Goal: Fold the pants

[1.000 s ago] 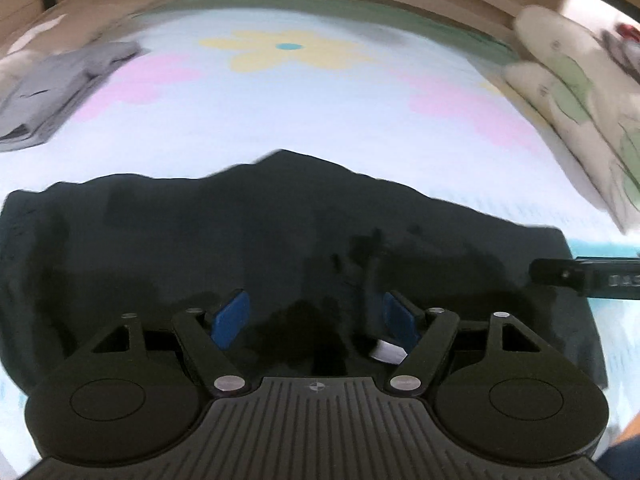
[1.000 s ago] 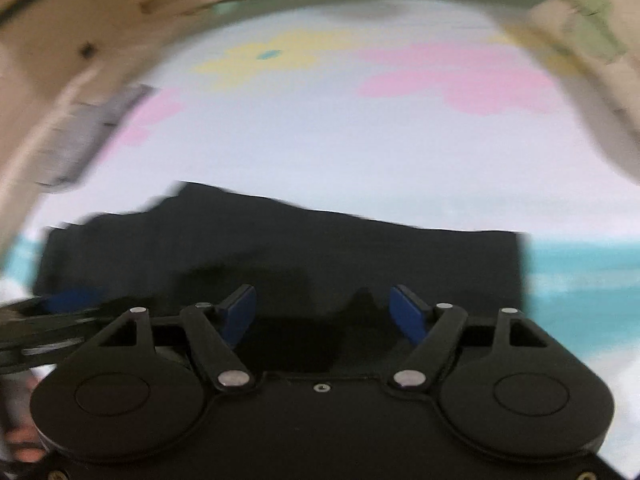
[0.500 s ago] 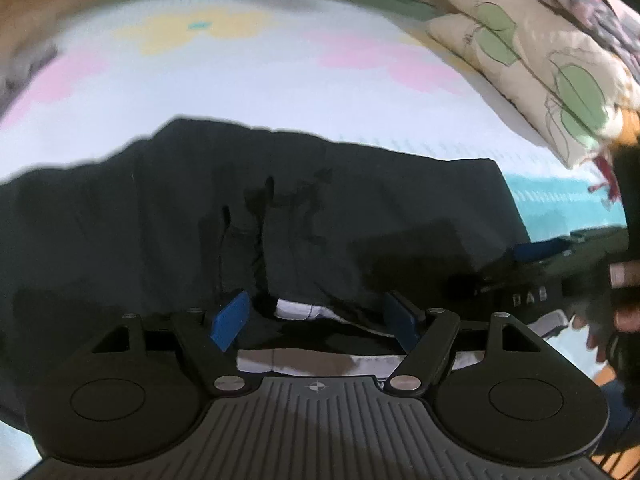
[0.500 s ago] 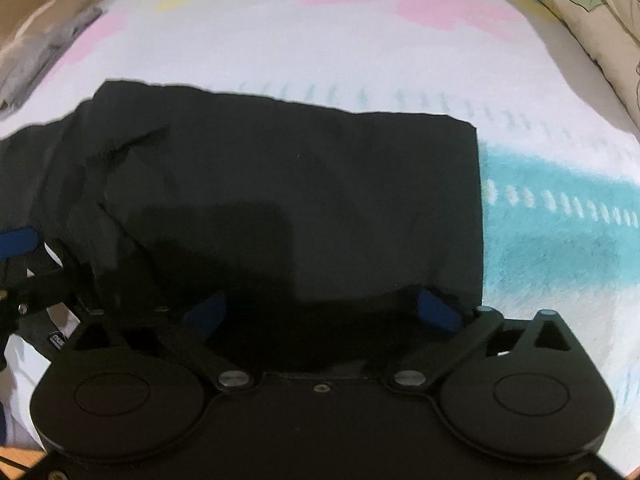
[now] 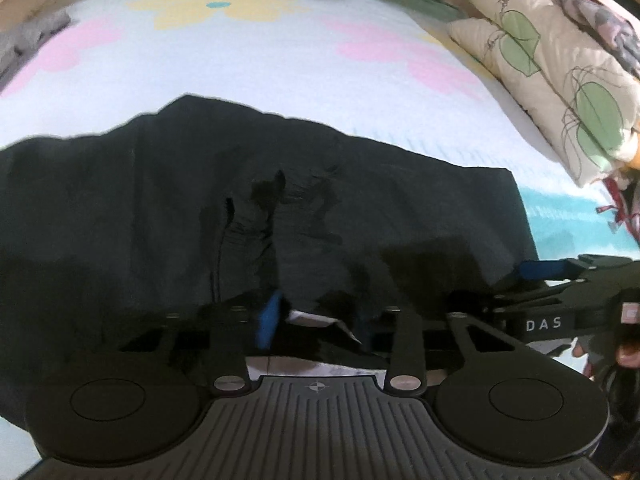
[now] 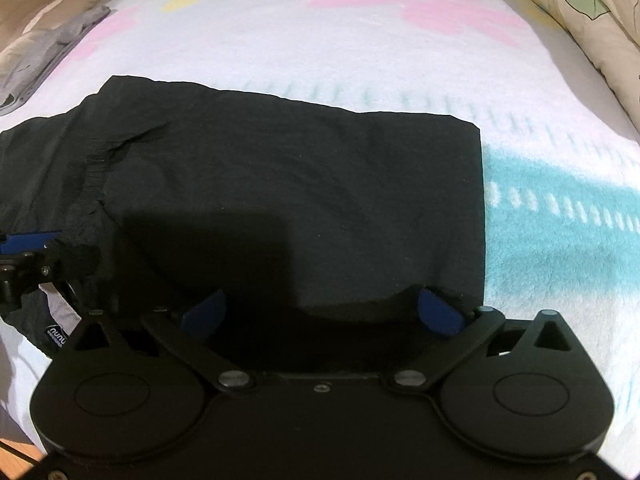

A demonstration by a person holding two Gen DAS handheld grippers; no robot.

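At the near edge of the bed, the left gripper (image 5: 316,320) points steeply down with its jaws closing on the hem of the black, thin-fabric pants (image 5: 280,208); a bunch of dark cloth and a white inner label sit between its blue pads, though motion blur hides whether the pads already press on the cloth. Just to its right, the right gripper (image 6: 320,312) stands spread as wide as it goes, its blue pads (image 6: 440,312) on either side of the pants' near edge, with cloth lying between them but not pinched. The pants lie flat across the bed as a wide, dark rectangle, creased and gathered at the end nearer the left gripper and smoother with a squared corner at the right end. Beneath them stretches a fluffy white blanket (image 6: 320,40) with pink and yellow flowers and a teal band. A crumpled grey garment (image 6: 44,64) lies at the far left, and cream pillows with green leaf prints (image 5: 560,80) are stacked at the far right.
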